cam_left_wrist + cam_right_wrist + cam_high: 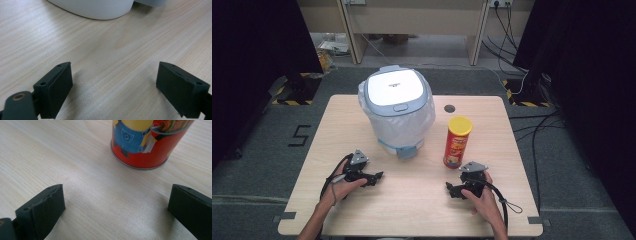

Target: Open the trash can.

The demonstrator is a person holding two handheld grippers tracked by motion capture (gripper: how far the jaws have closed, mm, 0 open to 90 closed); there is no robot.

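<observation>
On the pale wooden worktop (362,210) sits a white lidded bin lined with a clear plastic bag (398,111), lid shut so no idea what's inside. Just right of it stands a red chip can with a yellow lid (457,141), closed too. Left tool (376,176) and right tool (451,189) both rest released, nothing gripped, right one near the can.

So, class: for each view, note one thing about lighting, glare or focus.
High view: the white bin's lid glares under overhead light and the room's sides fall dark. Left gripper view: the jaws cast soft shadows on the table. Right gripper view: the can is sharp, the near jaws softer.
</observation>
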